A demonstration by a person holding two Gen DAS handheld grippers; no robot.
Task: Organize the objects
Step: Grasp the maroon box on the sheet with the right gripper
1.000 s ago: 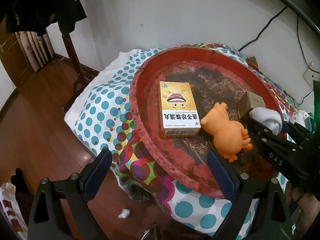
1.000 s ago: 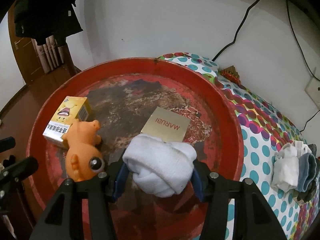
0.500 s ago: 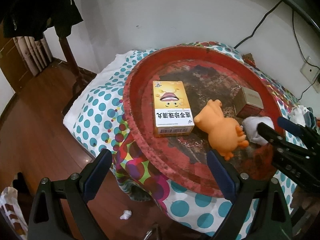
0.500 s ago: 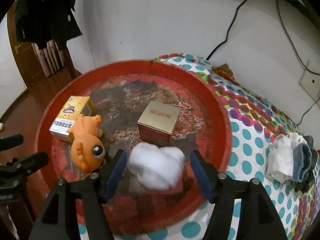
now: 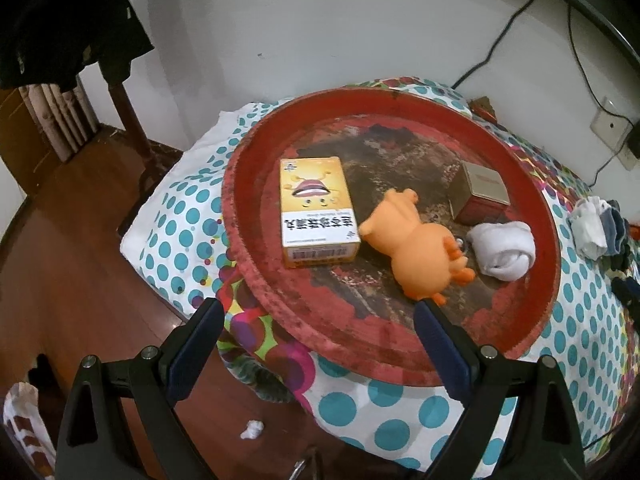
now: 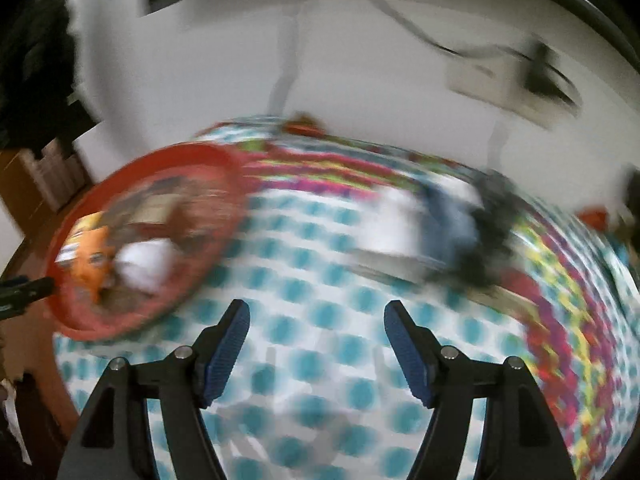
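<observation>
Fingers [image 6: 240, 332] of both grippers splayed, empty — rolled white sock [image 5: 502, 250] lies in round red tray [image 5: 400, 364].

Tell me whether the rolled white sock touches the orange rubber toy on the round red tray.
Cannot tell. The left wrist view shows the sock close beside the toy, but their meeting edge is unclear.

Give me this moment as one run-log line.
right gripper: jaws just opened, empty, over dotted cloth | white sock roll: in red tray | left gripper: open, empty
</observation>
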